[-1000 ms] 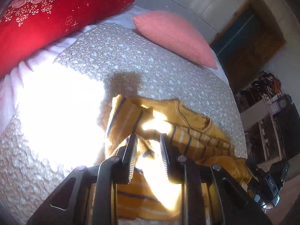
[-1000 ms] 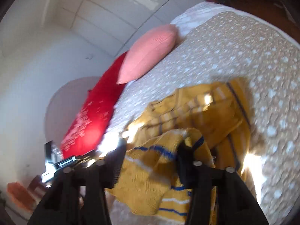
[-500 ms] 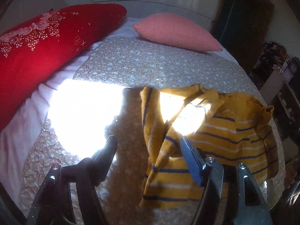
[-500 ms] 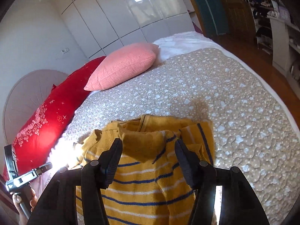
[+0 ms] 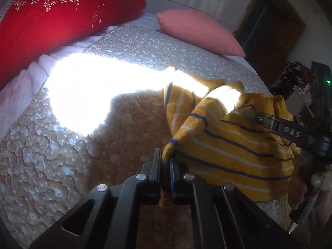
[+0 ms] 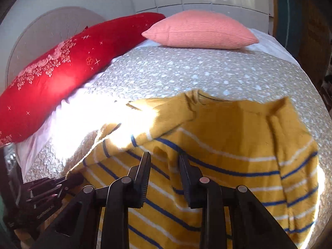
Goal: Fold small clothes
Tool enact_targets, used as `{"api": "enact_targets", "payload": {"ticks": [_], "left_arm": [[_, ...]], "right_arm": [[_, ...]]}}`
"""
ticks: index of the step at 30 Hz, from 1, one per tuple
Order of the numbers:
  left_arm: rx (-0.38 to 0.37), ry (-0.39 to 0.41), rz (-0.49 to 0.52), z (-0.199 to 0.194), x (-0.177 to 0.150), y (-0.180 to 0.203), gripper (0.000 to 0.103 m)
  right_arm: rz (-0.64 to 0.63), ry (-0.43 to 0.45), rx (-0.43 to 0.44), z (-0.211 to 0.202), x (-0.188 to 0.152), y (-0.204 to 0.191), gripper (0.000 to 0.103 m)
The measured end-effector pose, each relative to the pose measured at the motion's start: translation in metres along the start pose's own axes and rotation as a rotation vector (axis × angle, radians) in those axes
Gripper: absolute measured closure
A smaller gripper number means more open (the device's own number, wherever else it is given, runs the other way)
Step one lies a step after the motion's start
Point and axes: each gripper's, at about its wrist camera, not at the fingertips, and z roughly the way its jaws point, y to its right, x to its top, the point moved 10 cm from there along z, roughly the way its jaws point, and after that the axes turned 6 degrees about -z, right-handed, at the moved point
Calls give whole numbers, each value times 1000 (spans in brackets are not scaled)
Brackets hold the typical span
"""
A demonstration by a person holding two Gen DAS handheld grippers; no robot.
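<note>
Lying rumpled, yellow striped sweater [image 6: 217, 155] has its sleeve cuff pinched by left gripper [image 5: 165, 161]; right gripper [image 6: 164, 161] gapes.

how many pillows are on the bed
2. A large red embroidered pillow lies along the left side of the quilted bed, and a smaller pink ribbed pillow sits at the far end. Others could lie outside the views.

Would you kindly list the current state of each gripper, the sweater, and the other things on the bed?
Left gripper: shut on the sweater's cuff.
Right gripper: open, over the sweater, gripping nothing.
Yellow striped sweater: spread on the quilt, one sleeve folded across its front.
Quilt: spread over the bed, partly sunlit.
Red pillow: lying at the head of the bed.
Pink pillow: lying beside it.
</note>
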Motion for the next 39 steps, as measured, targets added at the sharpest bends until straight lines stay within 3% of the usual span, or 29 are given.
{"api": "enact_targets", "payload": {"ticks": [2,5,9,12,14,18,20,21,23,25,28,29,31,35,37,38,39], "left_arm": [[-11,-5,7,0,-1,-3,97],[29,11,66,1,-7,1,97],[105,51,152,-1,-9,8,96],[92,46,133,-3,-9,5,93],[57,45,92,-6,-6,0,91],[12,89,23,-21,-2,-11,70],[18,139,17,-31,4,-15,64],[15,155,12,-34,6,-16,55],[-15,175,-16,-41,9,-16,43],[-44,173,-43,-44,10,-16,39],[-62,164,-77,-43,11,-18,38],[-67,161,-89,-42,11,-19,38],[-85,153,-107,-42,10,-18,38],[-108,146,-104,-39,7,-10,37],[-103,146,-90,-36,4,-6,37],[-101,143,-85,-35,2,-4,37],[-93,142,-81,-33,1,-4,37]], "right_arm": [[-44,-49,-67,28,8,-8,71],[-43,-54,-126,45,34,-9,73],[-39,-57,-65,51,65,-33,73],[-105,-169,-65,81,65,-55,73],[-142,-189,-81,97,66,-68,73],[-134,-190,-57,115,70,-81,73],[-101,-153,11,100,77,-83,73],[-76,-130,47,87,80,-82,73],[-53,-84,77,54,82,-70,72],[-57,-42,42,16,76,-42,60],[-54,7,-137,-40,52,32,41],[-54,5,-211,-54,40,59,40],[-69,-40,-340,-67,14,108,39],[-82,-114,-445,-73,-25,158,40],[-33,-103,-433,-68,-28,170,40],[17,-102,-378,-63,-28,172,43],[74,-107,-299,-57,-29,172,63]]}}
